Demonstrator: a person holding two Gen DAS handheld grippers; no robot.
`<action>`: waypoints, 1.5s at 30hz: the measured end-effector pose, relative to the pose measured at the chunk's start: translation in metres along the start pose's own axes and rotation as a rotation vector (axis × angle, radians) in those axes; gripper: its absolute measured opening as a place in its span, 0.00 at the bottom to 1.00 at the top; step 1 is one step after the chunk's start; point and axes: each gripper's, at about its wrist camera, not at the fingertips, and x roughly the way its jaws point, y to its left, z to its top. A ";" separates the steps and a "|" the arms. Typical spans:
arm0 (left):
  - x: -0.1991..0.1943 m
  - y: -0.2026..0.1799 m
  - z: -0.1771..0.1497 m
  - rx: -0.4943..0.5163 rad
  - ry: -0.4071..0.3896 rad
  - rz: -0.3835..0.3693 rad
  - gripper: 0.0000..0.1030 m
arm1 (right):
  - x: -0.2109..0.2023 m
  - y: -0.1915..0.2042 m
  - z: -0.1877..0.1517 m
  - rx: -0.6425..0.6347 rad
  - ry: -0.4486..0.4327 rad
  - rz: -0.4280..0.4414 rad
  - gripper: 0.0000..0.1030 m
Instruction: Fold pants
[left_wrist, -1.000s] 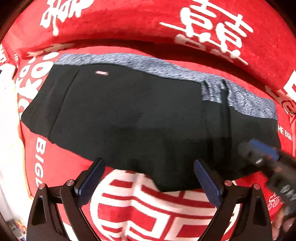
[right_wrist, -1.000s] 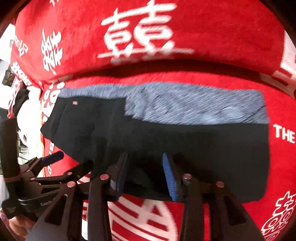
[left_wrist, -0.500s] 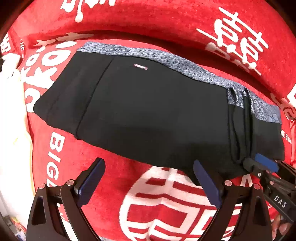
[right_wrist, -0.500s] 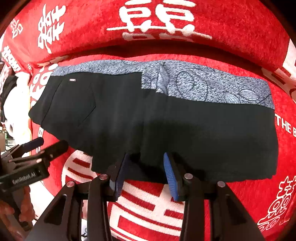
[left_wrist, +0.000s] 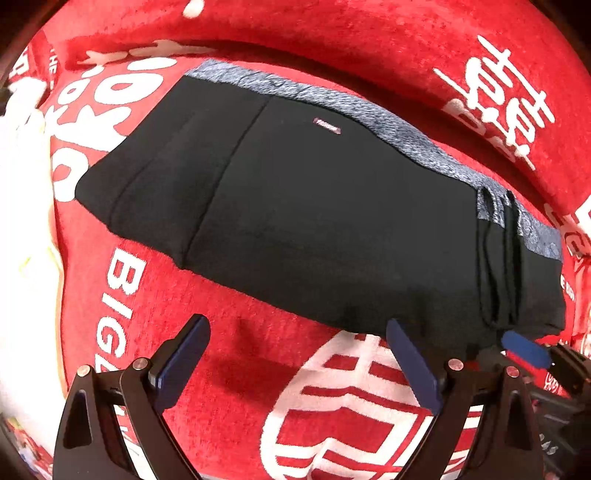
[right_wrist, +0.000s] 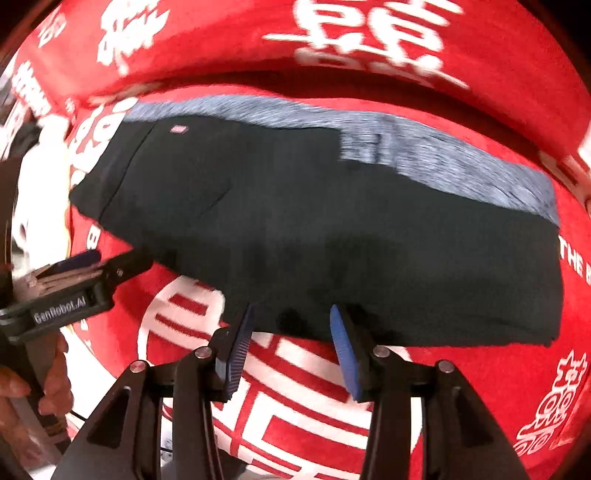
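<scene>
Both hand-held grippers, left (left_wrist: 295, 363) wide apart, right (right_wrist: 291, 345) opening and empty, hover beside the folded pants (left_wrist: 314, 221); next, regrip an edge.

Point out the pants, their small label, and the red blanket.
pants (left_wrist: 332, 236), left wrist view, middle of the black fabric
label (left_wrist: 327, 126), left wrist view, its centre
red blanket (left_wrist: 236, 354), left wrist view, bare patch below the pants

A red plush blanket (left_wrist: 236, 369) with white characters covers the surface; a white cloth (left_wrist: 22, 206) lies at its left edge.
</scene>
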 end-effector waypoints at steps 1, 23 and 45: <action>0.001 0.003 0.001 -0.006 0.001 0.000 0.94 | 0.007 0.002 0.001 -0.003 0.011 -0.003 0.47; 0.001 0.060 0.016 -0.117 -0.030 -0.034 0.94 | 0.034 0.015 0.011 -0.030 0.064 -0.054 0.58; 0.019 0.153 0.015 -0.416 -0.149 -0.556 0.94 | 0.038 0.018 0.009 -0.051 0.067 -0.058 0.59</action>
